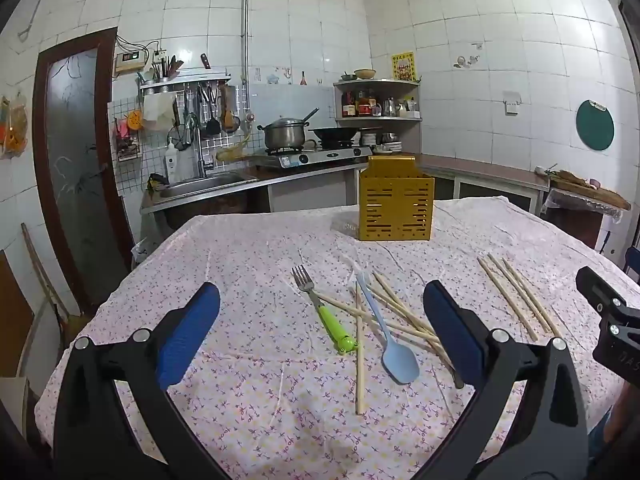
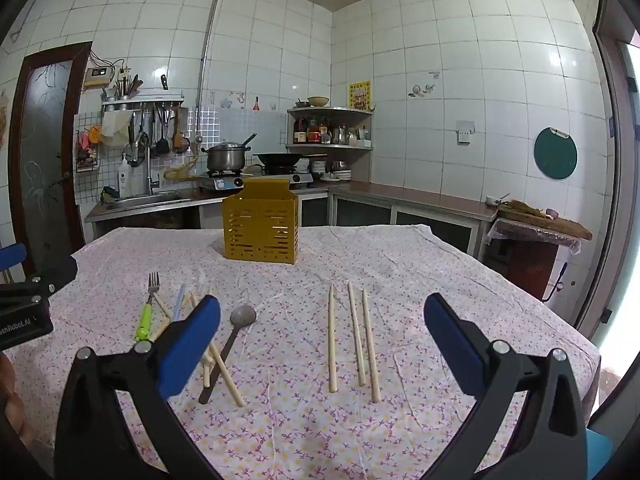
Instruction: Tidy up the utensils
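Nothing sorted yet, judging by the layout: yellow slotted holder (image 1: 395, 208) standing upright toward the far side of the cloth-covered counter (image 1: 248, 392), with no handle showing above its rim. Everything still lying loose on the cloth.

Lying in a tangle ahead of the left gripper (image 1: 320, 332): green-handled fork (image 1: 322, 312), pale blue spoon (image 1: 386, 332), and several crossed chopsticks (image 1: 400, 314) overlapping under and around the spoon. Dark metal spoon (image 2: 232, 344) resting beside that pile, its handle crossing a chopstick. Lying apart, nearly parallel, ahead of the right gripper (image 2: 322, 336): three separate chopsticks (image 2: 352, 340).

Both pairs of fingers (image 1: 188, 332) spread wide, gripping nothing, hovering above the cloth and tilting slightly downward. Right gripper's body peeking in at the right edge of the left view.

All picking and dropping into the holder remaining, as a judgement.

Plenty of bare cloth lying between utensils and holder, giving a clear lane forward. Near counter edge sitting close under both grippers; left and right edges falling away in cloth drapes, well apart from the utensils. Sink and stove counters staying well behind the holder. Likely tight spots: the tangled pile and the two grippers working close beside each other.
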The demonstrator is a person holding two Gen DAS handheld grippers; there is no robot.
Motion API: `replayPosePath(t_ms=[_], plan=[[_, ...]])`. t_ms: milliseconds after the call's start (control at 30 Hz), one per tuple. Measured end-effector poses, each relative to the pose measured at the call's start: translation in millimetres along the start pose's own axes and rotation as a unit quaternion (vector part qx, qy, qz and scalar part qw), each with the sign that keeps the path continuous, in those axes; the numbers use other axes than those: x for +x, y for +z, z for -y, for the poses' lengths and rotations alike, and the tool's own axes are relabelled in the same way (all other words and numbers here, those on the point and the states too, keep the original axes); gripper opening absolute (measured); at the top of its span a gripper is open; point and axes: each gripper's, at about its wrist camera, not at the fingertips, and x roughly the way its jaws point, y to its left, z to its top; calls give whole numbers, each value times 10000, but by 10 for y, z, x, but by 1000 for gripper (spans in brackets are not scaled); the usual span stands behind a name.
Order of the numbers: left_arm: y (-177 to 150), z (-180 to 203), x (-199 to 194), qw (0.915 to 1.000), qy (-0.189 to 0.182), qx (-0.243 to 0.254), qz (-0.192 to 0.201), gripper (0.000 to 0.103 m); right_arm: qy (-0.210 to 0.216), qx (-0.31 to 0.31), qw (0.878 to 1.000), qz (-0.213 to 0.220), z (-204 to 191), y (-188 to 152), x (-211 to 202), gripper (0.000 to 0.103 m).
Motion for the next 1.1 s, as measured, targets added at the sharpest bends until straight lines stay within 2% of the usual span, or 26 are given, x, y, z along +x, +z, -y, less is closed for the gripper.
replayPosePath(t_ms=[67, 1100], plan=[[0, -6, -3, 10000, -11, -34, 12, 98, 7, 1, 9999, 103, -1, -3, -15, 99], [72, -51, -80, 10000, -49, -11, 79, 98, -104, 41, 9997, 217, 43, 0, -64, 99]])
